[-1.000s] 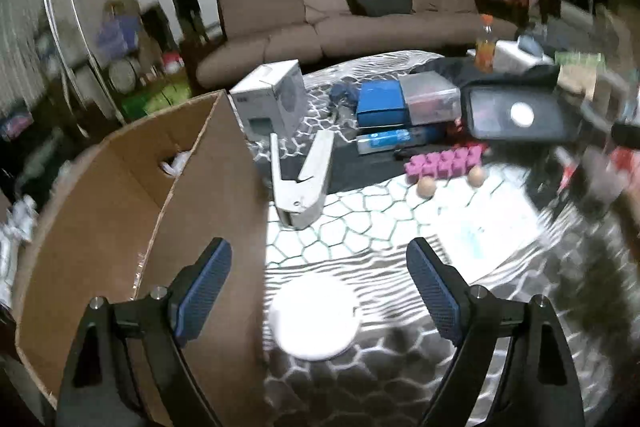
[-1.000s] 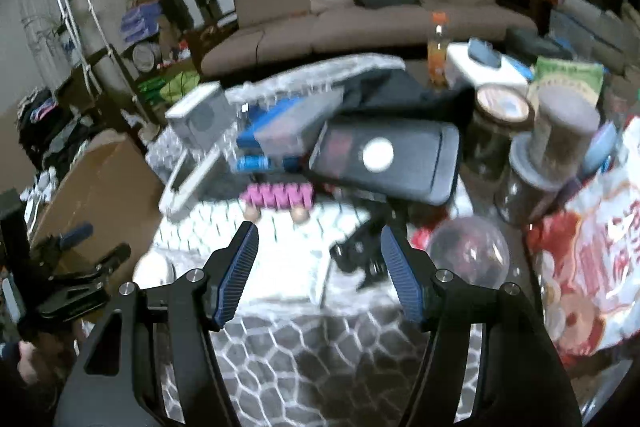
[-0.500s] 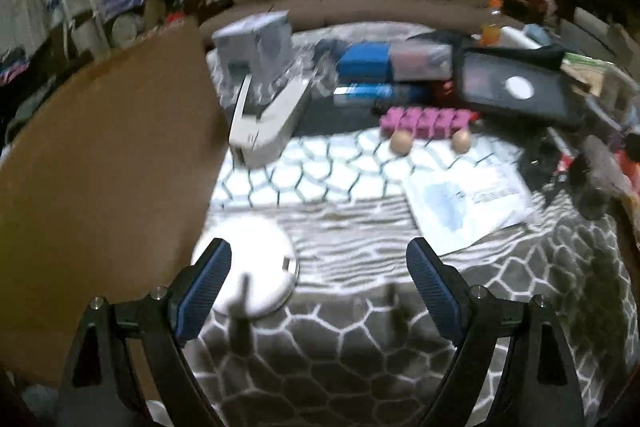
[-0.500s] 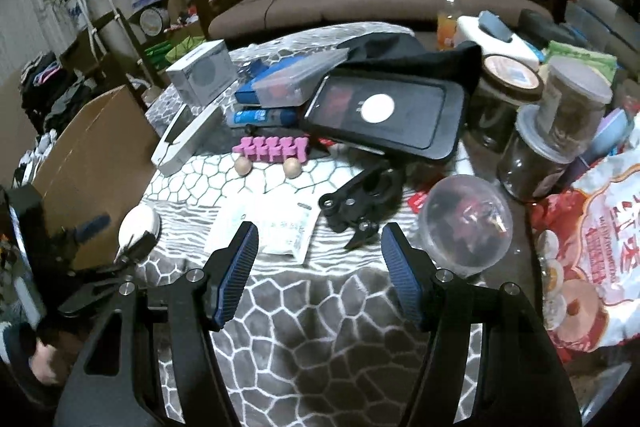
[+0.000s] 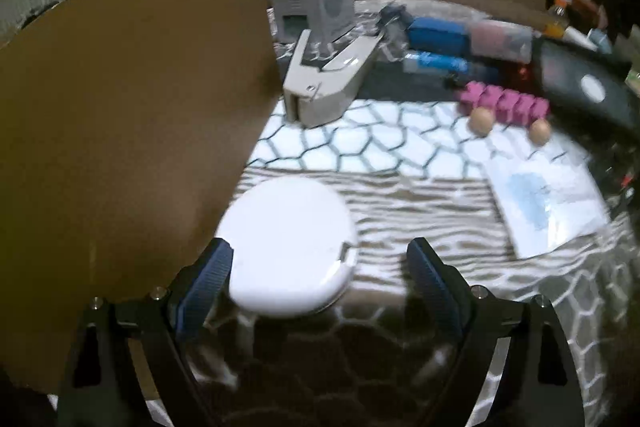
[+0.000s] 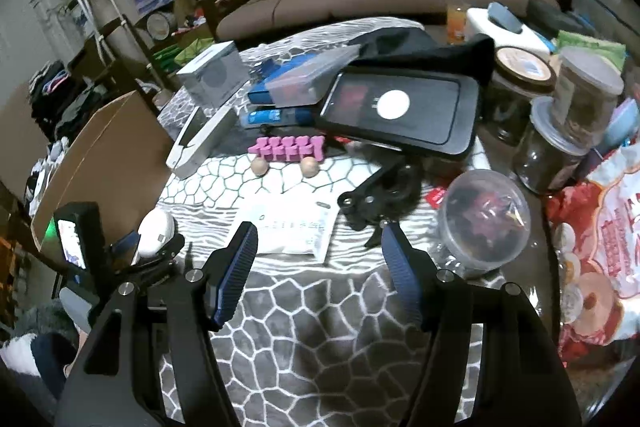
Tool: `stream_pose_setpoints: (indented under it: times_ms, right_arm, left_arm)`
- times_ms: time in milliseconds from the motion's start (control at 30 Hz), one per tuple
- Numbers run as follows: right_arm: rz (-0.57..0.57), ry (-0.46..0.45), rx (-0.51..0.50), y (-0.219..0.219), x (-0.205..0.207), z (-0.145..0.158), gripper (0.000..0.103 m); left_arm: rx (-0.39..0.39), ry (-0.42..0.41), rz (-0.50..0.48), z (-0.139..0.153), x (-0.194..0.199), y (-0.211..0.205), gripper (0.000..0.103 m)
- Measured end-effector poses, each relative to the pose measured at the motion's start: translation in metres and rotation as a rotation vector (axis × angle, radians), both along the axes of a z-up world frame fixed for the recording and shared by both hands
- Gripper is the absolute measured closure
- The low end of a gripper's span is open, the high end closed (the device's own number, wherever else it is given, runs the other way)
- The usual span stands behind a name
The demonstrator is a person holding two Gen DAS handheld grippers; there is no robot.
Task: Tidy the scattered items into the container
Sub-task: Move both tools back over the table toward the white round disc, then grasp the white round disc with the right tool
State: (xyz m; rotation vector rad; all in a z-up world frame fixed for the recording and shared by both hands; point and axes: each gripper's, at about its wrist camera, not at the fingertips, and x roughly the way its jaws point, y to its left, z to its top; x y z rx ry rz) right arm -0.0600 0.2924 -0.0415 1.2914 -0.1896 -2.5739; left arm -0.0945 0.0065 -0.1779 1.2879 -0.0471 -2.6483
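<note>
Between the spread fingers of the left hand-held gripper (image 5: 316, 275), which has dropped lower, sits the white round case (image 5: 290, 247), untouched at 12 o'clock. Cardboard box (image 5: 120, 131) at 10 o'clock now hides its own inside. Right hand-held gripper (image 6: 318, 267) hangs spread, empty.

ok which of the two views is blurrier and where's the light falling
Left wrist view: softer, with motion smear on the pink block strip and the dark tray; the white round case glares bright, and the cloth under the left gripper lies in shadow. Right wrist view: sharper, strong fisheye bending, light pooled on the patterned tablecloth.
</note>
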Motion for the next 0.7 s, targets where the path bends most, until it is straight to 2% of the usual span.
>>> stream_pose_setpoints:
  times_ms: [100, 200, 300, 333, 367, 400, 433, 467, 500, 600, 700]
  right_arm:
    - [0.01, -0.003, 0.0, -0.005, 0.001, 0.0, 0.041]
    - [0.017, -0.007, 0.003, -0.009, 0.0, -0.001, 0.041]
    - [0.02, -0.011, 0.002, -0.011, -0.001, -0.002, 0.041]
    - [0.021, -0.011, 0.002, -0.012, -0.001, -0.002, 0.041]
    - [0.022, -0.011, 0.003, -0.012, -0.002, -0.002, 0.041]
    - [0.021, -0.011, 0.001, -0.012, -0.002, -0.002, 0.041]
    - [0.019, -0.012, -0.002, -0.012, -0.002, -0.001, 0.041]
    - [0.018, -0.011, -0.005, -0.012, -0.003, -0.001, 0.041]
    - [0.017, -0.011, -0.008, -0.013, -0.003, 0.0, 0.041]
    - [0.018, -0.01, -0.011, -0.015, -0.003, 0.002, 0.041]
    - [0.031, -0.014, -0.008, -0.019, -0.002, 0.002, 0.041]
  left_arm:
    - [-0.068, -0.012, -0.004, -0.006, -0.002, 0.006, 0.01]
    - [-0.019, 0.004, -0.015, -0.002, 0.003, 0.003, 0.01]
    - [0.083, 0.018, -0.115, 0.008, 0.009, 0.009, 0.011]
    - [0.112, 0.02, -0.158, 0.01, 0.011, 0.013, 0.015]
    - [0.117, 0.021, -0.207, 0.012, 0.016, 0.021, 0.027]
    - [0.143, 0.023, -0.253, 0.013, 0.02, 0.027, 0.034]
    - [0.193, -0.015, -0.303, 0.01, 0.02, 0.031, 0.051]
    - [0.241, -0.053, -0.352, 0.006, 0.02, 0.036, 0.055]
    - [0.215, -0.087, -0.355, 0.002, 0.02, 0.039, 0.055]
    - [0.134, -0.079, -0.26, 0.0, 0.023, 0.026, 0.054]
    - [0.159, -0.072, -0.223, 0.005, 0.026, 0.011, 0.042]
